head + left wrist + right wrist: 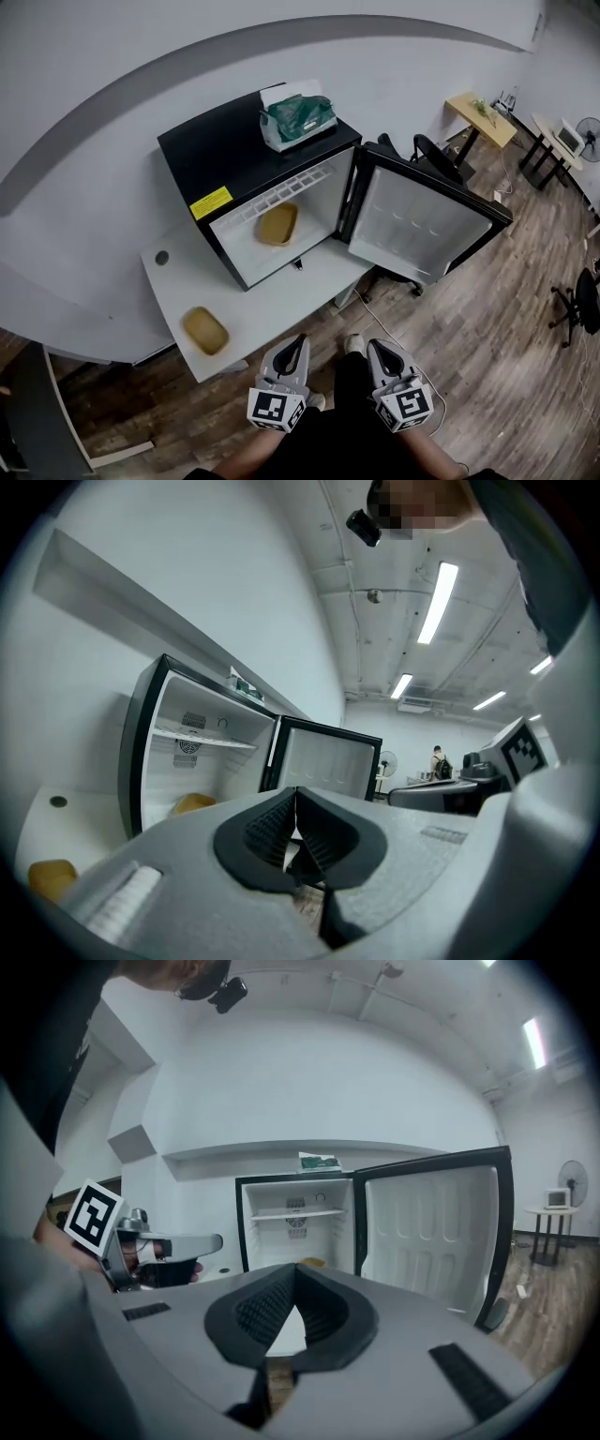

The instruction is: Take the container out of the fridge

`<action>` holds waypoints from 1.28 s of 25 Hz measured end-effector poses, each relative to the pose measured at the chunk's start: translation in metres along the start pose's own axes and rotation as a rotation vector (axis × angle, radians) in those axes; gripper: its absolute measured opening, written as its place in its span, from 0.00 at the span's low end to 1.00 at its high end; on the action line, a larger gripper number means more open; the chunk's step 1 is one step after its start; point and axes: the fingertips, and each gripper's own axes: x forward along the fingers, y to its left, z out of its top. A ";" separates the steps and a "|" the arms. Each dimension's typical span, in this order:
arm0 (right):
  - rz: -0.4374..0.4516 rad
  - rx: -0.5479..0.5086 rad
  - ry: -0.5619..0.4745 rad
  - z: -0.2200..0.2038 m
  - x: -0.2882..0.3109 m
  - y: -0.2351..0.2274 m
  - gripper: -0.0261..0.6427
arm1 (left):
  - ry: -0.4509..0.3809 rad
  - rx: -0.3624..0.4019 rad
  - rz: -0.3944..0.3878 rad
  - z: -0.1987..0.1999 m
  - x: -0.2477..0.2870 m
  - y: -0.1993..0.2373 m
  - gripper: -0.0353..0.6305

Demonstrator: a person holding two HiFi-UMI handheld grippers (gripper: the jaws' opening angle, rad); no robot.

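Barely begun: the black mini fridge [202, 155] has its door open, but the tan oval plastic container [278, 225] sits inside it, at 11 o'clock from the left hand-held gripper [298, 341] and right hand-held gripper [376, 346]. Both are pinched closed, empty, and well apart from it. The right gripper view does not show the second tan container [205, 330] on the white desk [272, 314], at 10 o'clock in the head view.

Black fridge [216, 150] (white inside), tan container [278, 225] — yellow label [211, 202]
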 end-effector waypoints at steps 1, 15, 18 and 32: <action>-0.001 0.006 0.007 0.000 0.010 -0.006 0.04 | 0.002 -0.005 0.024 0.001 0.004 0.004 0.08; 0.281 -0.075 -0.081 0.053 0.144 -0.066 0.04 | 0.029 0.005 0.267 0.019 0.096 0.059 0.08; 0.305 -0.051 -0.041 0.057 0.168 -0.083 0.04 | 0.036 0.010 0.300 0.020 0.119 0.065 0.08; 0.525 -0.034 0.056 0.047 0.241 -0.121 0.04 | 0.079 -0.014 0.501 0.009 0.186 0.103 0.08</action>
